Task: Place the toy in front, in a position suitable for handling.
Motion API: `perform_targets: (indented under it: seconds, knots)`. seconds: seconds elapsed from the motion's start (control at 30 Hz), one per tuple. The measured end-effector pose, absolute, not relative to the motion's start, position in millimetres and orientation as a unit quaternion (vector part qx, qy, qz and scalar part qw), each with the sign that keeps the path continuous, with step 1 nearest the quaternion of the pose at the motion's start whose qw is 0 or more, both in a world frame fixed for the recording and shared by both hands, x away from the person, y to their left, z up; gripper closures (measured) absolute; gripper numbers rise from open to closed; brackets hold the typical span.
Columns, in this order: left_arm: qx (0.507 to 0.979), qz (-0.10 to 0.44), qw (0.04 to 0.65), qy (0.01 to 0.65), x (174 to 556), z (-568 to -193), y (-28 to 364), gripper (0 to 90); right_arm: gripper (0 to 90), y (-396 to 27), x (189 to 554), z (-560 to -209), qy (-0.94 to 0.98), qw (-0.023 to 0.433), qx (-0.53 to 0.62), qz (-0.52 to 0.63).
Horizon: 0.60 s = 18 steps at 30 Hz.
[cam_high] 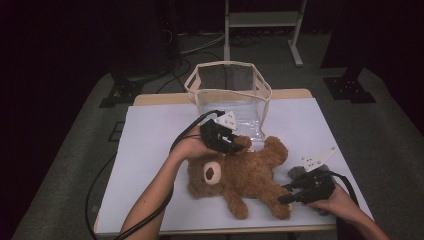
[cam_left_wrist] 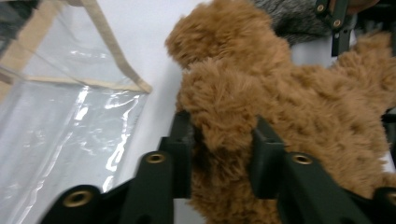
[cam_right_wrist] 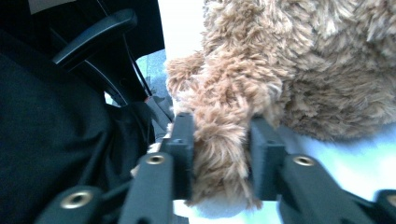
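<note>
A brown teddy bear (cam_high: 240, 175) lies on its back on the white table cover (cam_high: 150, 150), head toward the left. My left gripper (cam_high: 235, 145) is shut on the bear's upper arm; in the left gripper view its jaws (cam_left_wrist: 222, 140) pinch the fur of that arm (cam_left_wrist: 224, 112). At the front right, my right gripper (cam_high: 285, 197) holds the bear's lower leg, and in the right gripper view the furry leg (cam_right_wrist: 222, 140) fills the gap between the pads.
A clear plastic bag with beige trim (cam_high: 227, 95) stands open behind the bear, close by in the left gripper view (cam_left_wrist: 70, 116). A grey furry toy (cam_high: 297, 172) lies by the right hand. A metal stand (cam_high: 260, 20) is beyond the table. A black chair (cam_right_wrist: 93, 32) is near the front edge.
</note>
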<state>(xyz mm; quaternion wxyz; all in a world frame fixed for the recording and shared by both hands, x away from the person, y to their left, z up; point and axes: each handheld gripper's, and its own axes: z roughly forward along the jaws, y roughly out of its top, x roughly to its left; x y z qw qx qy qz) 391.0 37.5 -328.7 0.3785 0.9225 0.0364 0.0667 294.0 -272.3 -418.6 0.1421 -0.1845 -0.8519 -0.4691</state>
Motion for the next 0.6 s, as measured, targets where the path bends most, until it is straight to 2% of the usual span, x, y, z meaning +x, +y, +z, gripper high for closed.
perform_targets:
  seconds: [0.03, 0.07, 0.17, 0.2, 0.23, 0.27, 0.3, 0.4, 0.6]
  knots:
    - [0.923, 0.071, 0.376, 0.038, 390, -327, 38, 64.9, 57.4, -272, 294, -419, -0.852, 0.142, -0.185, -0.469]
    - [0.922, 0.075, 0.378, 0.035, 388, -323, 42, 58.8, 49.0, -273, 294, -415, -0.85, 0.144, -0.183, -0.472]
    - [0.916, 0.082, 0.39, 0.037, 384, -319, 48, 50.6, 46.7, -276, 295, -409, -0.844, 0.142, -0.184, -0.483]
    - [0.91, 0.089, 0.402, 0.041, 379, -314, 57, 46.5, 43.6, -277, 296, -400, -0.839, 0.127, -0.184, -0.497]
    - [0.91, 0.089, 0.402, 0.041, 379, -314, 57, 44.9, 43.6, -277, 296, -400, -0.839, 0.127, -0.184, -0.497]
    - [0.907, 0.093, 0.409, 0.042, 376, -313, 64, 43.4, 43.5, -274, 298, -391, -0.839, 0.104, -0.182, -0.503]
    - [0.904, 0.092, 0.415, 0.041, 372, -312, 69, 43.4, 43.5, -274, 298, -391, -0.839, 0.104, -0.182, -0.503]
    - [0.902, 0.097, 0.418, 0.041, 361, -315, 86, 36.6, 45.9, -257, 304, -381, -0.849, 0.059, -0.165, -0.498]
    - [0.895, 0.101, 0.431, 0.042, 335, -334, 121, 28.3, 47.7, -233, 312, -390, -0.876, 0.012, -0.145, -0.46]
